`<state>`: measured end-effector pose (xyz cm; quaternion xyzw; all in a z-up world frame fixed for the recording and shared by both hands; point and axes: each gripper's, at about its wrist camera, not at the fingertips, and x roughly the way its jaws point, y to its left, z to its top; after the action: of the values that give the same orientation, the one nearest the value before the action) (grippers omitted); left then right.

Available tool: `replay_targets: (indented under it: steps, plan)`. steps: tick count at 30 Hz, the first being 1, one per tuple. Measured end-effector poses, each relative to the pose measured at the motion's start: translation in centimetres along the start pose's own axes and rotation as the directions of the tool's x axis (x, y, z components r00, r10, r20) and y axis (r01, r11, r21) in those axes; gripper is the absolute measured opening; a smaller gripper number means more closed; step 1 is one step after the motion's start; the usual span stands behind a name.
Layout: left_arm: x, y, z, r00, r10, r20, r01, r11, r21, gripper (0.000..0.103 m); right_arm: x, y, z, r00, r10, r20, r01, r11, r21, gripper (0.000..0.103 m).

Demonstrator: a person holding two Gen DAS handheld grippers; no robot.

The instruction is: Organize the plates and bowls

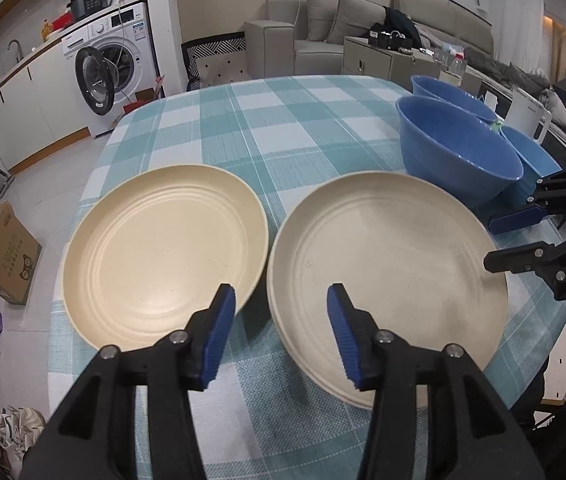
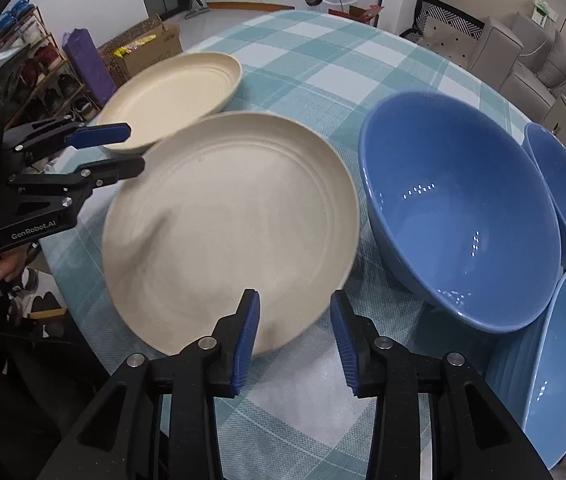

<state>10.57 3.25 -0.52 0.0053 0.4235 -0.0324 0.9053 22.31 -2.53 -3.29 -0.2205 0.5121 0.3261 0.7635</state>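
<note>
Left gripper (image 1: 281, 334) and right gripper (image 2: 295, 336), both spread wide, holding nothing.

On checked tablecloth (image 1: 283, 120): 2 cream plates (image 1: 163, 248) side by side, 3 blue bowls (image 2: 459, 208) clustered right.

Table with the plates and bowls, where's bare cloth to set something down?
Free: the far half of the tablecloth, beyond the single plate and the plate stack. Crowded: the right edge, where three blue bowls cluster together. Only a narrow strip separates stack and bowls.

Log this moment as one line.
left gripper: open, empty | right gripper: open, empty | two round cream plates: side by side | three blue bowls: unstacked
</note>
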Motion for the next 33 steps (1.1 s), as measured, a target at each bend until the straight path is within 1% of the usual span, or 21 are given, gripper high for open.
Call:
replay_targets:
  steps: [2, 4, 5, 6, 8, 9, 11, 12, 13, 15, 18, 20, 22, 23, 28, 33]
  plan:
    - [-0.5, 0.4, 0.1, 1.000, 0.005, 0.011, -0.005, 1.000, -0.011, 0.051, -0.6, 0.3, 0.2, 0.999, 0.019, 0.028, -0.019, 1.000, -0.003, 0.052]
    - [-0.8, 0.9, 0.2, 1.000, 0.014, 0.022, -0.014, 1.000, -0.025, 0.052, -1.2, 0.7, 0.6, 0.998, 0.027, 0.057, -0.027, 1.000, -0.009, 0.056]
    - [-1.0, 1.1, 0.2, 0.999, 0.018, 0.026, -0.018, 0.999, -0.031, 0.052, -1.4, 0.8, 0.8, 0.997, 0.031, 0.068, -0.031, 0.999, -0.012, 0.062]
    - [-1.2, 1.4, 0.3, 0.999, 0.022, 0.032, -0.021, 0.999, -0.040, 0.053, -1.7, 0.9, 1.0, 0.996, 0.039, 0.082, -0.038, 0.999, -0.013, 0.065]
    - [-1.5, 1.9, 0.3, 0.999, 0.026, 0.042, -0.023, 0.998, -0.056, 0.053, -2.1, 1.1, 1.4, 0.993, 0.049, 0.111, -0.048, 0.999, -0.012, 0.075]
    - [-1.7, 2.2, 0.3, 0.999, 0.026, 0.047, -0.023, 0.998, -0.064, 0.055, -2.3, 1.2, 1.6, 0.991, 0.052, 0.122, -0.051, 0.999, -0.011, 0.077]
    - [-1.9, 2.7, 0.4, 0.998, 0.028, 0.057, -0.024, 0.996, -0.083, 0.062, -2.6, 1.4, 2.0, 0.988, 0.055, 0.147, -0.055, 0.998, -0.010, 0.083]
    - [-2.1, 3.0, 0.4, 0.998, 0.034, 0.061, -0.028, 0.995, -0.091, 0.072, -2.8, 1.4, 2.2, 0.986, 0.056, 0.158, -0.055, 0.998, -0.007, 0.084]
    - [-2.3, 3.2, 0.4, 0.997, 0.042, 0.069, -0.035, 0.994, -0.099, 0.084, -2.9, 1.3, 2.4, 0.984, 0.055, 0.167, -0.056, 0.998, -0.003, 0.085]
    - [-2.8, 3.5, 0.3, 0.994, 0.061, 0.093, -0.051, 0.993, -0.109, 0.093, -3.2, 1.1, 2.7, 0.981, 0.058, 0.188, -0.062, 0.998, 0.014, 0.085]
    - [-3.4, 4.0, 0.3, 0.991, 0.071, 0.112, -0.057, 0.991, -0.122, 0.097, -3.5, 0.7, 3.2, 0.975, 0.061, 0.213, -0.072, 0.997, 0.042, 0.088]
    - [-3.7, 4.4, 0.4, 0.990, 0.069, 0.123, -0.052, 0.989, -0.137, 0.098, -3.8, 0.6, 3.5, 0.972, 0.059, 0.229, -0.073, 0.996, 0.055, 0.091]
    - [-3.9, 4.9, 0.5, 0.989, 0.074, 0.130, -0.054, 0.986, -0.155, 0.103, -3.9, 0.4, 3.7, 0.969, 0.064, 0.238, -0.081, 0.995, 0.064, 0.095]
    - [-4.1, 5.1, 0.5, 0.988, 0.080, 0.136, -0.057, 0.985, -0.165, 0.103, -4.0, 0.4, 3.8, 0.968, 0.064, 0.243, -0.083, 0.994, 0.069, 0.096]
    - [-4.6, 6.0, 0.7, 0.985, 0.092, 0.145, -0.061, 0.977, -0.203, 0.103, -4.2, 0.6, 4.4, 0.965, 0.056, 0.256, -0.076, 0.995, 0.067, 0.097]
    - [-5.0, 6.5, 0.9, 0.981, 0.111, 0.156, -0.077, 0.974, -0.211, 0.103, -4.3, 0.9, 4.9, 0.963, 0.048, 0.267, -0.068, 0.995, 0.066, 0.097]
